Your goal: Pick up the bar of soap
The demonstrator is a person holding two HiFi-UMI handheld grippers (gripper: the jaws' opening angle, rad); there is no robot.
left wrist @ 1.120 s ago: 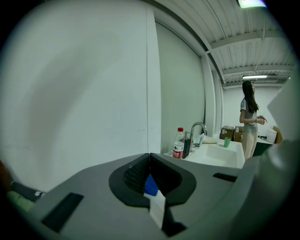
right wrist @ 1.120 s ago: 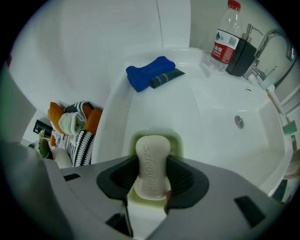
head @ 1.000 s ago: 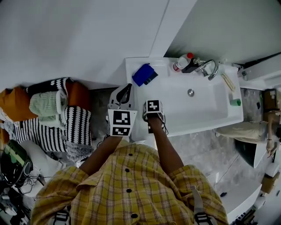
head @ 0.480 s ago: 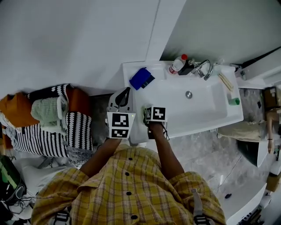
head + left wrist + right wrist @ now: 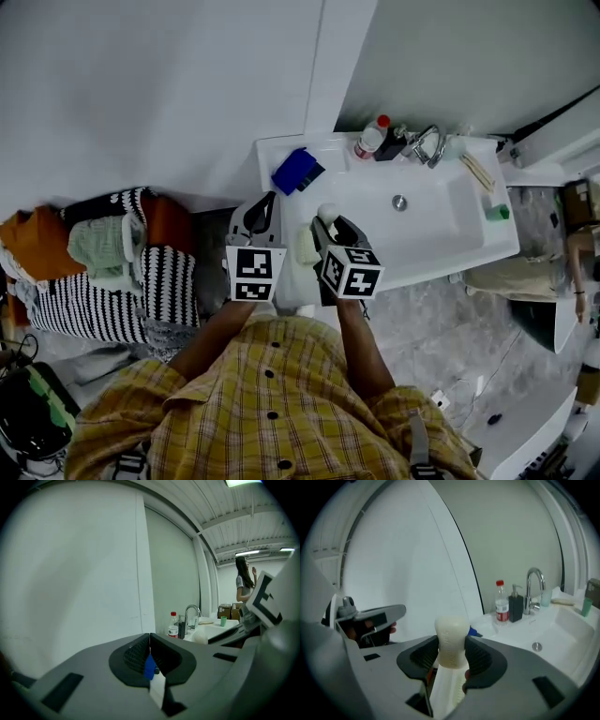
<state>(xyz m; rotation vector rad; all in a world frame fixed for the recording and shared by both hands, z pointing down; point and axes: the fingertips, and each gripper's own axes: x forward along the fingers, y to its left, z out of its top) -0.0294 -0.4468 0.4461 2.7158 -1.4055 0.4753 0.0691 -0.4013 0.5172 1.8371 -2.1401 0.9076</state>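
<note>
The bar of soap point(image 5: 451, 641) is cream and oblong, and stands upright between the dark pads of my right gripper point(image 5: 451, 654), which is shut on it. In the head view its pale tip point(image 5: 327, 214) shows just past the right gripper point(image 5: 329, 227), above the near left corner of the white sink point(image 5: 441, 246). My left gripper point(image 5: 260, 212) hangs beside it, left of the sink's edge. Its jaws meet in a thin line in the left gripper view, with nothing held by the left gripper point(image 5: 149, 641).
At the back of the sink stand a chrome tap point(image 5: 429, 144), a red-capped bottle point(image 5: 368, 141) and a black dispenser point(image 5: 394, 142). A blue object point(image 5: 296, 171) lies at its left corner, a green cup point(image 5: 498, 213) at its right. Striped laundry point(image 5: 94, 291) lies left. A person point(image 5: 243, 581) stands far off.
My right gripper has risen and tilted, its marker cube now turned, and the soap's tip shows between its jaws. The left gripper has stayed about where it was.
</note>
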